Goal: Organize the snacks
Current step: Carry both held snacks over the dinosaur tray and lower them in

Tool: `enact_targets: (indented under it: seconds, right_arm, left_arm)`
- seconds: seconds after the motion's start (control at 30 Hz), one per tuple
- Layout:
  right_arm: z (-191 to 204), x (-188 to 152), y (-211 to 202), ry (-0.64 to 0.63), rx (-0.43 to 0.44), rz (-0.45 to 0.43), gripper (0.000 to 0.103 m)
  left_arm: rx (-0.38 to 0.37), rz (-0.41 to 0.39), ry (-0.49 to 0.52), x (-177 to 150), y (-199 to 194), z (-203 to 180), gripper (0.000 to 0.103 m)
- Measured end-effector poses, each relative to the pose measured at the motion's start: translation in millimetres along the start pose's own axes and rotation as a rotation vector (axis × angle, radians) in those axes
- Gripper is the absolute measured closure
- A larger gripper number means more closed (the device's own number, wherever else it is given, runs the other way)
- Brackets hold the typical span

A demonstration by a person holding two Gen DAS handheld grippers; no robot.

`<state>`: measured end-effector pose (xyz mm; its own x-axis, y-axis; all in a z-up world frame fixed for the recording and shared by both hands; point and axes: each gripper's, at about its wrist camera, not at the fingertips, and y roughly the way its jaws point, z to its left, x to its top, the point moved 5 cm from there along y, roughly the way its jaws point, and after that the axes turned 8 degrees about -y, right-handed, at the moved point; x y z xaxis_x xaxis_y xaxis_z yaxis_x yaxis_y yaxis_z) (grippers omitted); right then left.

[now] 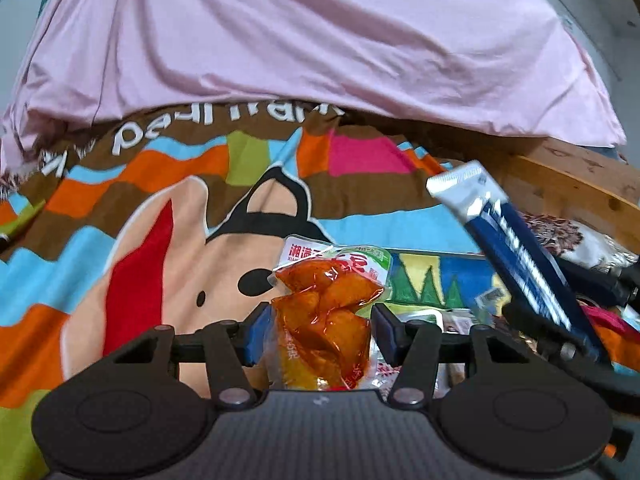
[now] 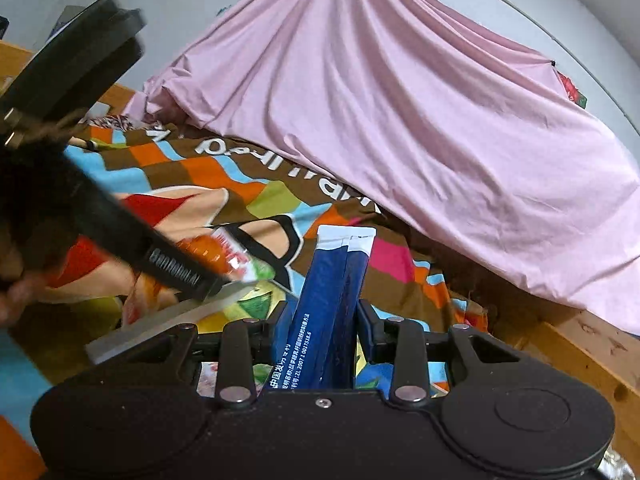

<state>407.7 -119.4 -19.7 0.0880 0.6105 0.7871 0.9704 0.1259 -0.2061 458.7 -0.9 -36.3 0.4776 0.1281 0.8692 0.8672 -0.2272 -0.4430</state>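
The cartoon-print bedsheet (image 1: 168, 216) serves as the landmark here, and both snacks are held up above it rather than lying on it. The left gripper (image 1: 320, 332) has its jaws closed partway onto a clear vacuum pouch of orange-red snack pieces (image 1: 326, 308), the blue pads (image 1: 256, 334) pressing its sides at mid-height, so the pouch stands upright with its green-and-red printed header pointing away from the camera. The right gripper (image 2: 324, 328) has its jaws drawn narrow onto a long dark-blue stick packet (image 2: 332, 292), clamped near its lower end so the white sealed tip juts forward over the sheet. Gripping each pack low likely keeps the free end leading, which would suit sliding it into a container. In the left wrist view, the blue packet (image 1: 516, 248) hangs to the right of the sheet's cartoon face. More wrappers (image 1: 440, 316) lie on the sheet just beyond the pouch, probably still unsorted. A pink cloth (image 2: 400, 120) drapes over the sheet's far edge.
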Motion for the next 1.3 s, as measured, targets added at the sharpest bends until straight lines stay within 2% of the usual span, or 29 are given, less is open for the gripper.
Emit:
enact_targets:
  seconds: [0.4,0.6,0.83,0.97,1.2,1.3]
  right_arm:
    - [4,-9,52,0.014,0.039,0.093,0.066]
    - [16,-19,62,-0.007,0.075,0.136,0.066]
    - [25,-34,68,0.004,0.12,0.204,0.066]
    - [29,-40,68,-0.003,0.135,0.218,0.066]
    - [29,-47,68,0.0,0.157,0.241,0.064]
    - [29,-49,64,0.007,0.164,0.238,0.059]
  left_arm:
    - [0.018,0.056,-0.047,-16,42,10,0.045]
    - [0.017,0.075,-0.042,-22,50,9,0.045]
    - [0.022,0.059,-0.011,-24,50,6,0.045]
    - [0.008,0.025,0.055,-27,43,-4,0.045]
    - [-0.029,0.077,0.076,-35,48,-14,0.043]
    - [-0.024,0.097,0.059,-38,49,-11,0.042]
